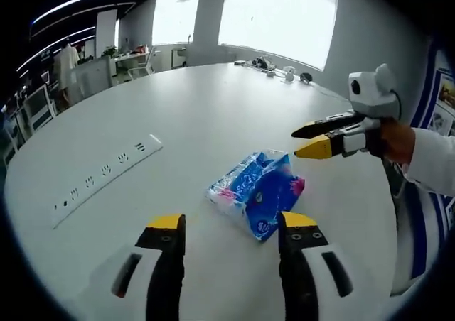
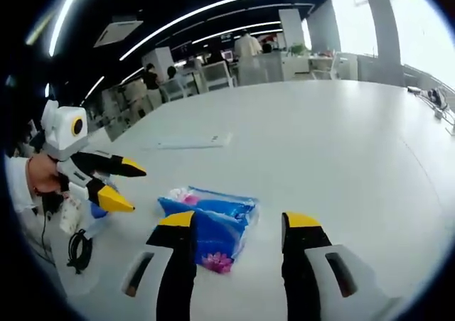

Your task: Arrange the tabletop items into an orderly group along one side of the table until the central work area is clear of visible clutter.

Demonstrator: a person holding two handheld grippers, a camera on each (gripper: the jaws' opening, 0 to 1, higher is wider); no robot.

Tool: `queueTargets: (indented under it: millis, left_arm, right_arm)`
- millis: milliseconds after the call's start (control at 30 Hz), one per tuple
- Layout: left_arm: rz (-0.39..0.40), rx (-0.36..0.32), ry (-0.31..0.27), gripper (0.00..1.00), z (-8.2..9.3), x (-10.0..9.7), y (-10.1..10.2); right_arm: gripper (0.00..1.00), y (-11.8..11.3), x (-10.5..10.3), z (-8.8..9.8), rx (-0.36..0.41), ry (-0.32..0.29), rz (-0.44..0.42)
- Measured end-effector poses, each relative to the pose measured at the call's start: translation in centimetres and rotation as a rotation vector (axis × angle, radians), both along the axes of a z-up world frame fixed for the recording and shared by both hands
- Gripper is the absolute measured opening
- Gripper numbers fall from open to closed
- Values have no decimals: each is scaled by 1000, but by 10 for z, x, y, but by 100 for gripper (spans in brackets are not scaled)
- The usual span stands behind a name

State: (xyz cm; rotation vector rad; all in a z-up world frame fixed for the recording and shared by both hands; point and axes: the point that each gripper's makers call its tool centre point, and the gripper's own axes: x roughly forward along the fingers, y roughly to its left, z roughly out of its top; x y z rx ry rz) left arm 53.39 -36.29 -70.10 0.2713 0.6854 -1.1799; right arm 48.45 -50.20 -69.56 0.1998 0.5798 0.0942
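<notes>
Blue tissue pack (image 1: 257,192) just ahead of both grippers' jaws (spread, empty).

Colours of the tabletop items and grippers.
The tissue pack (image 1: 257,192) was blue and white with pink floral print; the table (image 1: 206,115) was plain white, as was the power strip (image 1: 106,179) at nine o'clock. Both the left gripper (image 1: 231,229) and right gripper (image 2: 238,229) were black with yellow tips.

white table (image 1: 213,108), power strip (image 1: 106,179), tissue packs (image 1: 257,192)
</notes>
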Motion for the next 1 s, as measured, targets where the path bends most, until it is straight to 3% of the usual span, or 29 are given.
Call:
queueTargets:
  millis: [533, 833, 1000]
  left_arm:
    - [11, -41, -28, 74, 38, 5, 39]
    - [14, -57, -60, 77, 61, 7, 66]
    - [27, -53, -87, 80, 75, 5, 93]
  right_arm:
    - [52, 14, -5, 22, -1, -19, -5]
    - [53, 28, -6, 39, 5, -36, 3]
    - [53, 44, -9, 48, 2, -45, 21]
